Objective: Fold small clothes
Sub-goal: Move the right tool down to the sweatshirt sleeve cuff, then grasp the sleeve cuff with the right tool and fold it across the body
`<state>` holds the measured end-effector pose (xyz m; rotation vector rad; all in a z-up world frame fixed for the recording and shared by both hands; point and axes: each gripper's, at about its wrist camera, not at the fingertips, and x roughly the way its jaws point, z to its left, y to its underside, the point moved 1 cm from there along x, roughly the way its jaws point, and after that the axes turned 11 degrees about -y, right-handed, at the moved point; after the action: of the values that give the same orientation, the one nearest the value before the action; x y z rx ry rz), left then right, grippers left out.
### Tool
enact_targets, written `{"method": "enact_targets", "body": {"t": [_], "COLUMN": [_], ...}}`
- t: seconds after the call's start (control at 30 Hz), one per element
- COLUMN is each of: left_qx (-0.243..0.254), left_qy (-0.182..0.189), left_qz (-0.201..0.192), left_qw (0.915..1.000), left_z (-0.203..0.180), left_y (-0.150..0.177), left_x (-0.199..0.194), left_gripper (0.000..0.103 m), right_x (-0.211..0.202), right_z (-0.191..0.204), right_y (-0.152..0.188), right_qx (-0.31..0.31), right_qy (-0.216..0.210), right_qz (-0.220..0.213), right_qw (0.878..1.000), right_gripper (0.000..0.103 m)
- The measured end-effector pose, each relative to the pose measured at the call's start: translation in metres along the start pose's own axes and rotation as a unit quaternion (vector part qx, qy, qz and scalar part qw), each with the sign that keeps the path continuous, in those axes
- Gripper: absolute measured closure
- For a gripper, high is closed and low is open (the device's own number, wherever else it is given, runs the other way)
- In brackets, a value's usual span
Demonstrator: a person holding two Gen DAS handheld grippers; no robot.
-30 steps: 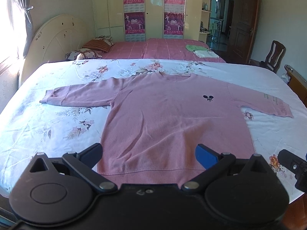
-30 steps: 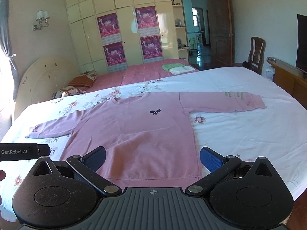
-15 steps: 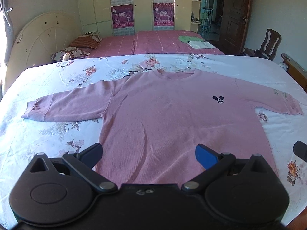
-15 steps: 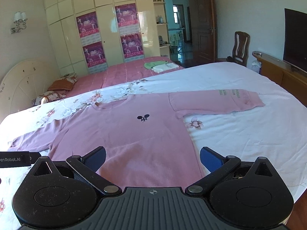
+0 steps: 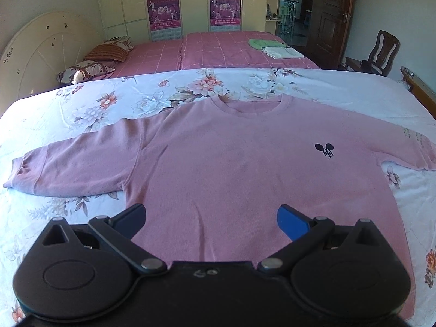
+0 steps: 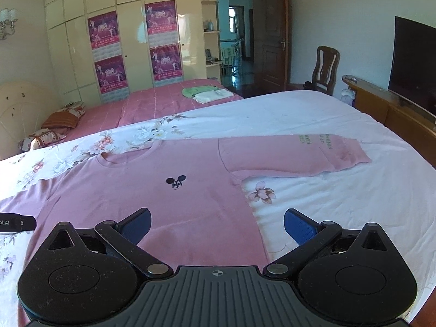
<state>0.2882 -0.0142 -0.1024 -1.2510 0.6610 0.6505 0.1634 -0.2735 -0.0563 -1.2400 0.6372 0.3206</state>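
Floral bedsheet (image 5: pixel 81 109) surrounds flat pink sweater (image 5: pixel 231 169); both grippers apparently hover gaping.

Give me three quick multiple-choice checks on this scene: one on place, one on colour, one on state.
1. Where does the sweater lie?
A. on the chair
B. spread on the floral sheet
C. on the far pink bed

2. What colour is it?
A. pink
B. green
C. white

3. How are the left tongs and right tongs?
A. both shut on cloth
B. one open, one shut
C. both open, holding nothing

B: the floral print shows all round it. A: pink, with a small black logo. C: the fingers stand wide apart.
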Motion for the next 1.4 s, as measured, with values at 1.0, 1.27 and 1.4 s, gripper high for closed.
{"method": "enact_targets", "body": {"t": [1.0, 1.27, 1.4], "left_qx": [0.001, -0.003, -0.004], "left_qy": [-0.024, -0.024, -0.015], "left_qz": [0.029, 0.042, 0.040], "left_qw": [0.9993, 0.9988, 0.9991], "left_z": [-0.154, -0.143, -0.135], "left_y": [-0.056, -0.057, -0.056], "left_x": [0.103, 0.113, 0.113], "left_gripper": [0.013, 0.024, 0.030], "right_x": [0.159, 0.166, 0.157], "right_z": [-0.356, -0.371, -0.354], "right_y": [-0.065, -0.072, -0.082], "right_qx": [0.215, 0.228, 0.198], "right_qy": [0.126, 0.128, 0.117], "right_qz": [0.023, 0.010, -0.014], "right_qw": [0.968, 0.965, 0.973], "right_gripper": [0.036, 0.087, 0.092]}}
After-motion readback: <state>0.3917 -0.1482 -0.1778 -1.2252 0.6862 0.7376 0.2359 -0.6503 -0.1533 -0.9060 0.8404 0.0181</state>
